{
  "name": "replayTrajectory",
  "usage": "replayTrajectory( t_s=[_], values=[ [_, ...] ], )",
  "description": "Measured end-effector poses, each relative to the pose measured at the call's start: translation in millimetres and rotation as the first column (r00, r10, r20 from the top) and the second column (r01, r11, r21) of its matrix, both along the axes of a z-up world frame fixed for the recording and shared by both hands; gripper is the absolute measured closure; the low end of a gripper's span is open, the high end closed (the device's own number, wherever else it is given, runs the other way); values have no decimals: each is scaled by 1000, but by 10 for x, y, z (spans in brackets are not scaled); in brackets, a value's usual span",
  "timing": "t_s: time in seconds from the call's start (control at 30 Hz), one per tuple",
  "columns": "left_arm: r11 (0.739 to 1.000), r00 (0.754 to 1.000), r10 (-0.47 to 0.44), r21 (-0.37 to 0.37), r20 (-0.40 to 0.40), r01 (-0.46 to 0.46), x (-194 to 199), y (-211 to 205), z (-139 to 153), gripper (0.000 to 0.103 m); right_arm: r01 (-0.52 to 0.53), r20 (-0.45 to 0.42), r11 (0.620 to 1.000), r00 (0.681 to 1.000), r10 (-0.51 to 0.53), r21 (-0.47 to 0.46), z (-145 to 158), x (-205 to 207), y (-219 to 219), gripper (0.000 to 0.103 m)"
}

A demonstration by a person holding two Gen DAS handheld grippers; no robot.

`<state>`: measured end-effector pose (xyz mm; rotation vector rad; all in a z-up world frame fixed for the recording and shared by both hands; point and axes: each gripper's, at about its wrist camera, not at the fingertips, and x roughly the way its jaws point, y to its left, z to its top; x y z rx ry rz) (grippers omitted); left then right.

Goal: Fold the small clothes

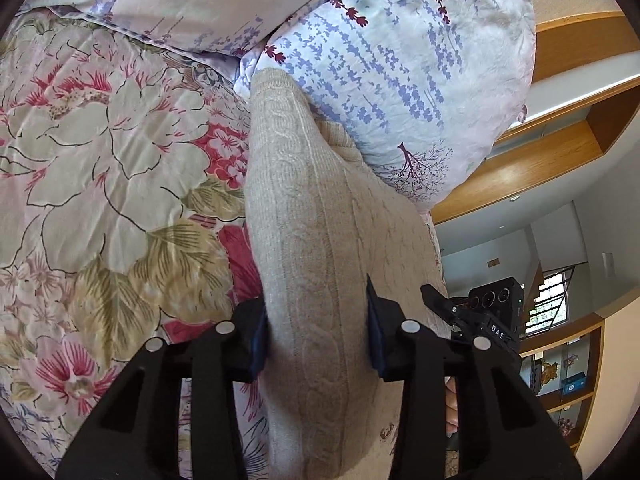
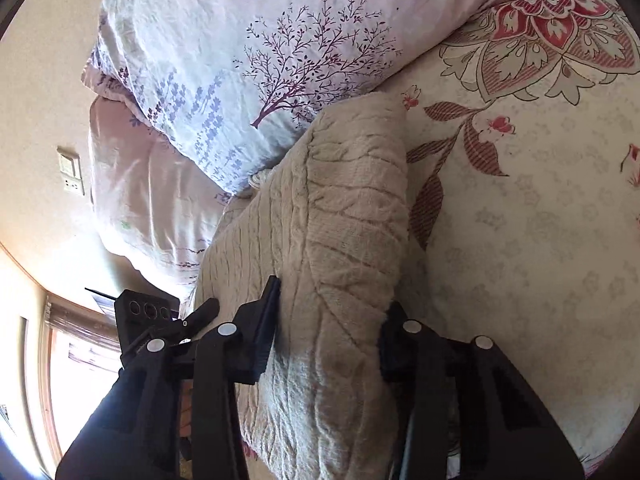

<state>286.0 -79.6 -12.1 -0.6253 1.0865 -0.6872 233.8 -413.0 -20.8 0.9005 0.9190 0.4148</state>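
Observation:
A beige cable-knit sweater [image 1: 312,240] lies on the flowered bedspread [image 1: 100,160], next to the pillows. My left gripper [image 1: 318,328] is shut on a bunched fold of the sweater, which runs away from the fingers toward the pillows. In the right wrist view the same sweater [image 2: 344,220] is a thick bundle, and my right gripper [image 2: 328,328] is shut on its near end. The other gripper shows at the edge of each view, at the right in the left wrist view [image 1: 472,316] and at the left in the right wrist view [image 2: 160,320].
Two pillows with lavender and tree prints [image 1: 380,60] [image 2: 260,60] lie just beyond the sweater. Wooden shelves [image 1: 560,380] stand right of the bed. A wall with a switch plate [image 2: 70,172] and a bright window [image 2: 80,360] are at the left.

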Motion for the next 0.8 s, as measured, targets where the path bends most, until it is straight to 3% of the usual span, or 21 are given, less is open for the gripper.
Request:
replayTrajectory(
  t_s=[0.4, 0.5, 0.57, 0.7, 0.8],
  values=[
    [990, 995, 84, 106, 49, -89, -175, 1051, 309, 65, -170, 88, 977, 979, 182, -125, 244, 89, 1057, 74],
    [990, 995, 94, 108, 28, -96, -129, 1250, 179, 64, -180, 85, 973, 977, 193, -147, 189, 68, 1241, 74],
    [992, 995, 101, 70, 10, -101, -95, 1330, 44, 62, -177, 79, 975, 979, 189, -132, 158, 47, 1248, 73],
    [993, 994, 107, 55, 14, -108, -151, 1383, 65, 54, -158, 58, 986, 985, 161, -54, 162, 48, 1061, 61],
    [986, 987, 133, 93, 88, -141, -265, 1438, 229, 52, -84, 75, 996, 994, 84, -6, 202, 55, 884, 48]
  ],
)
